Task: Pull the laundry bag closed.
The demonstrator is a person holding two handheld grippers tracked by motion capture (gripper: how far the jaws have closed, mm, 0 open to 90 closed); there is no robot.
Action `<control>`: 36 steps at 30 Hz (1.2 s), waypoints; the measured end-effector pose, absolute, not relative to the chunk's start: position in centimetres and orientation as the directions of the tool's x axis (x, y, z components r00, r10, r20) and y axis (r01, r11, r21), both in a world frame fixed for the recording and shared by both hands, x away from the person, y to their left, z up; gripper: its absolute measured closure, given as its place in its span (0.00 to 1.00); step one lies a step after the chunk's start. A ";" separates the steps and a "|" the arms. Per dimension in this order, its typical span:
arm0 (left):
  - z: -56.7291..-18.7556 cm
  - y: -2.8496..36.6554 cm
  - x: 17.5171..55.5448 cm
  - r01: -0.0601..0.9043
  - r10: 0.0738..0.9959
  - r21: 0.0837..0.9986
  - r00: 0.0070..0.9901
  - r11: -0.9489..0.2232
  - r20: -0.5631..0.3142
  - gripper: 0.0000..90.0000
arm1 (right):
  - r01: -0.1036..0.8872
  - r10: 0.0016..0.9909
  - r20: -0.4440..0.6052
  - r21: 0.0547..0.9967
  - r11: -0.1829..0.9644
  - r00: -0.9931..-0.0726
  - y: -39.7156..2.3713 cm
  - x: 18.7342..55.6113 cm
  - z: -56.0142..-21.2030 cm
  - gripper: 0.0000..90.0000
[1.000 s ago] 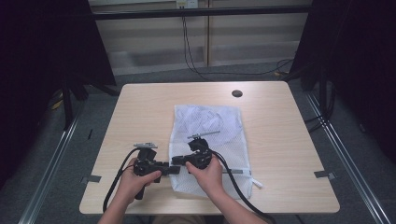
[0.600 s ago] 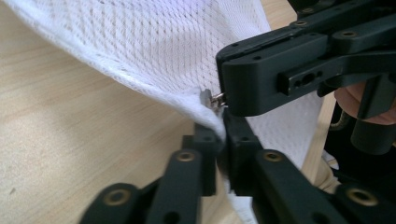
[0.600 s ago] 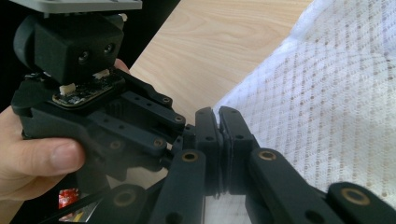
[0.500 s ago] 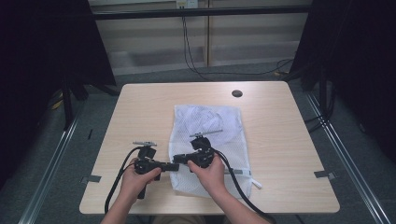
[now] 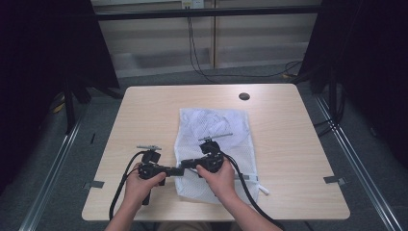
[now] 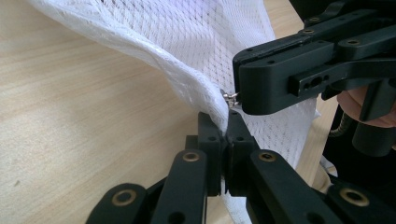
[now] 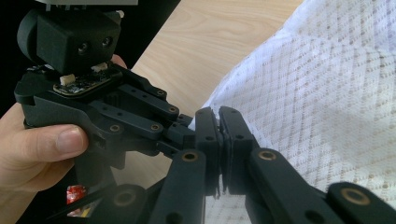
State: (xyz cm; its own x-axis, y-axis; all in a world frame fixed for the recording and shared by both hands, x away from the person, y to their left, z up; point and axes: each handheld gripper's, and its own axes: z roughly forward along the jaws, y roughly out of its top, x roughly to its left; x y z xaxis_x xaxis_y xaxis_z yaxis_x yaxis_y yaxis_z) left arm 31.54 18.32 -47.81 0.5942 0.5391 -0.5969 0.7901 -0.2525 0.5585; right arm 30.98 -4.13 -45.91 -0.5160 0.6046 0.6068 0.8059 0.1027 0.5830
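A white mesh bag [image 5: 216, 130] lies flat in the middle of the table [image 5: 288, 144]. Both grippers meet tip to tip at its front left edge. My left gripper [image 5: 181, 171] points right and is shut on the raised hem of the mesh bag [image 6: 187, 37]; in its own view the left gripper [image 6: 227, 126] pinches a fold of the fabric. My right gripper [image 5: 186, 166] points left and, as the right gripper [image 6: 236, 95], is shut on the small metal zipper pull [image 6: 229, 97]. In its own view the right gripper [image 7: 219, 116] has white mesh [image 7: 327, 93] showing between its closed pads.
A dark round hole [image 5: 244, 96] sits near the table's far edge. Black cables [image 5: 240, 183] trail from both grippers toward the near edge. A short white strip [image 5: 262, 188] lies by the bag's front right corner. Bare wood surrounds the bag on both sides.
The right hand has edged slightly to the right. The left hand and the bag stay where they were.
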 end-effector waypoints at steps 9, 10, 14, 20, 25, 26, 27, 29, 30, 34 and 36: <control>-47.7 18.3 31.4 0.804 0.552 0.543 0.575 -0.243 -0.604 0.97 | 0.807 0.607 0.604 0.581 0.108 -0.517 -4.5 30.9 -46.1 0.97; -47.7 18.3 31.4 0.805 0.555 0.542 0.573 -0.242 -0.603 0.97 | 0.805 0.605 0.603 0.583 0.111 -0.520 -4.5 30.9 -46.1 0.97; -47.7 18.3 31.4 0.805 0.553 0.541 0.574 -0.244 -0.604 0.98 | 0.810 0.605 0.608 0.577 0.108 -0.514 -4.8 30.9 -46.2 0.97; -47.6 18.4 31.4 0.805 0.558 0.543 0.572 -0.240 -0.602 0.98 | 0.807 0.607 0.602 0.579 0.116 -0.519 -4.9 30.8 -46.1 0.97; -47.5 18.6 31.4 0.808 0.553 0.543 0.568 -0.231 -0.610 0.98 | 0.811 0.605 0.608 0.575 0.110 -0.514 -5.4 30.8 -46.3 0.97; -47.5 18.5 31.4 0.808 0.553 0.543 0.568 -0.231 -0.610 0.98 | 0.811 0.605 0.609 0.574 0.110 -0.513 -5.4 30.8 -46.3 0.97; -47.5 18.4 31.4 0.809 0.558 0.541 0.565 -0.231 -0.608 0.98 | 0.810 0.606 0.606 0.576 0.114 -0.516 -5.5 30.8 -46.3 0.97; -47.5 18.5 31.4 0.812 0.559 0.538 0.561 -0.226 -0.611 0.98 | 0.808 0.611 0.598 0.577 0.121 -0.518 -5.6 30.8 -46.3 0.97; -47.5 18.6 31.5 0.812 0.557 0.537 0.561 -0.228 -0.612 0.98 | 0.809 0.614 0.597 0.575 0.122 -0.517 -5.7 30.8 -46.4 0.97; -47.5 18.7 31.5 0.815 0.555 0.539 0.555 -0.214 -0.619 0.98 | 0.813 0.622 0.598 0.571 0.112 -0.505 -6.4 30.8 -46.6 0.97; -47.5 18.7 31.5 0.814 0.556 0.538 0.557 -0.218 -0.617 0.98 | 0.813 0.625 0.595 0.572 0.112 -0.505 -6.7 30.8 -46.5 0.97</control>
